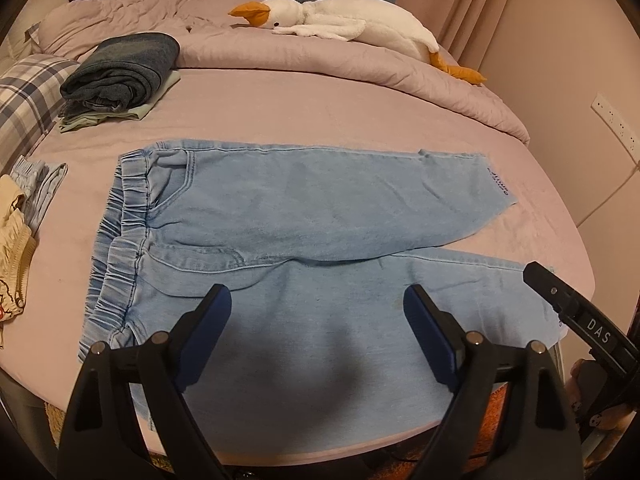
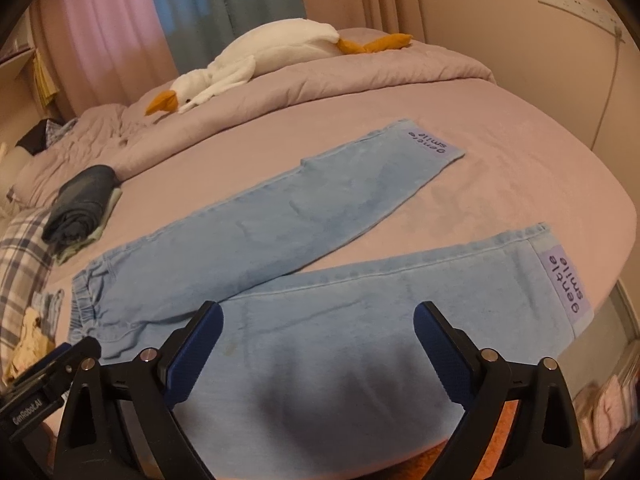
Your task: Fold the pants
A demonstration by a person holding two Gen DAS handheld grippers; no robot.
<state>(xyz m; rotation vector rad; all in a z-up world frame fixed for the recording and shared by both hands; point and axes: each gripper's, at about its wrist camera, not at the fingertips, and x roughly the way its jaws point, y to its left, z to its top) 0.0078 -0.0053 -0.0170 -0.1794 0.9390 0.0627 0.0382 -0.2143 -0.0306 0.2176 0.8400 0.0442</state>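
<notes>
Light blue denim pants (image 1: 304, 216) lie spread flat on the pink bed, elastic waistband to the left, both legs running right and splayed apart. In the right wrist view the pants (image 2: 280, 224) show purple "gentle smile" cuff labels (image 2: 566, 284). My left gripper (image 1: 318, 308) is open and empty, hovering above the near leg by the crotch. My right gripper (image 2: 318, 324) is open and empty above the near leg's middle. The right gripper's body shows at the right edge of the left wrist view (image 1: 580, 312).
A folded dark blue garment on a pale green one (image 1: 124, 68) sits at the back left. A white goose plush (image 1: 344, 16) lies on the bunched quilt (image 1: 360, 64) behind. Small clothes (image 1: 24, 216) lie at the left edge. The near leg overhangs the bed's front edge (image 1: 320, 444).
</notes>
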